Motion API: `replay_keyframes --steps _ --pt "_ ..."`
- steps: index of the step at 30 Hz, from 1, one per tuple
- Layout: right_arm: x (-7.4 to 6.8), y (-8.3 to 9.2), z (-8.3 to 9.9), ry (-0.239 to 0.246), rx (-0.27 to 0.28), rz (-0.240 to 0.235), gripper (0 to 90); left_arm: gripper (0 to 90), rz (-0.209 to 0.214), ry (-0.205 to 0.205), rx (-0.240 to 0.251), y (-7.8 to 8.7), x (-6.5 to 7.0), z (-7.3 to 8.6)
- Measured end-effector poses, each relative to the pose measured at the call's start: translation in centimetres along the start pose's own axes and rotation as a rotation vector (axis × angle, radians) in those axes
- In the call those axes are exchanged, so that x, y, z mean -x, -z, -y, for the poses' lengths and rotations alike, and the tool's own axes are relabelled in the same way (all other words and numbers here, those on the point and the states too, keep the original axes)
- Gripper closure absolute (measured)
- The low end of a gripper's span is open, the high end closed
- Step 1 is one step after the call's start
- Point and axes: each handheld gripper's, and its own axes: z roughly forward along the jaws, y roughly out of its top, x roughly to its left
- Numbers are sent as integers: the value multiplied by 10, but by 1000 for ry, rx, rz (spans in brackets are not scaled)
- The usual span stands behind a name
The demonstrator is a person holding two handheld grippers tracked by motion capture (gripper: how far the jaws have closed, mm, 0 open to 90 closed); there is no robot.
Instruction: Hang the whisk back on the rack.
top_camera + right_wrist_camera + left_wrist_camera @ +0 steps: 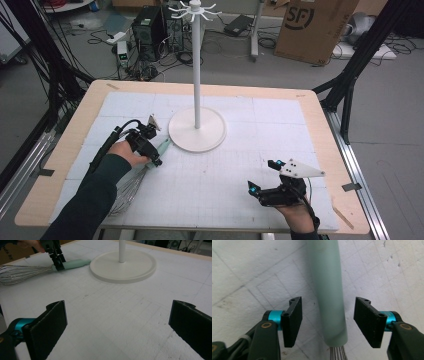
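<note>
**Left jaws straddle the whisk handle, grip not yet made**

The whisk [27, 271] lies flat on the white worktop [240, 150], its pale green handle [328, 295] pointing toward the base of the white hook stand [197, 129]. The left gripper [328, 322] is lowered over the handle near the wire end; its jaws stand apart on either side, with a gap visible at each pad. The step in hand looks like the grasp; next they need to close squarely on the handle before lifting.

The right gripper [117, 327] rests well apart, jaws wide and empty.

In the high view the left hand [131, 154] covers much of the whisk, and the stand's hooks are small at the frame's top edge.
</note>
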Motion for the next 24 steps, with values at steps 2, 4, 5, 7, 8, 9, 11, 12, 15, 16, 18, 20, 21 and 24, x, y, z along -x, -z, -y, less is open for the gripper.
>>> replay_keyframes --steps 2,4,5,7,8,9,11,12,15,16,18,20,21,24 --pt "0 0 0 -1 -3 0 6 443 -12 4 -4 -1 2 -1" --pt "0 -1 0 0 -3 0 6 455 -21 6 -9 -2 2 -1" --pt "-1 -1 0 -3 -6 0 6 463 -26 5 -10 -2 3 -1" --pt "0 -1 0 -5 -7 4 6 477 -42 4 -14 -2 4 -2" --pt "0 -1 0 -4 -5 5 6 485 -46 5 -19 -2 5 -2" --pt "0 -1 0 -4 -5 5 6 500 -46 5 -19 -2 5 -2" --pt "0 -1 0 -7 -6 6 6 515 -67 -5 -18 -2 6 -2" --pt "0 -1 0 -7 -6 6 6 515 -73 -7 -17 -3 7 -2" --pt "-1 -1 0 -1 -10 4 6 537 -107 -15 -17 -4 12 -2" --pt "-1 -2 0 1 -11 5 6 548 -124 -24 -20 -4 13 -2" --pt "-1 -2 0 -1 -11 6 6 568 -143 -29 -22 -4 14 -2" --pt "-1 -1 0 -5 -12 8 6 579 -163 -31 -23 -5 16 -2" --pt "-1 -1 0 -6 -12 8 6 610 -179 -34 -26 -5 17 -2" --pt "0 -1 1 -7 -14 8 6 652 -198 -38 -23 -5 18 -2"
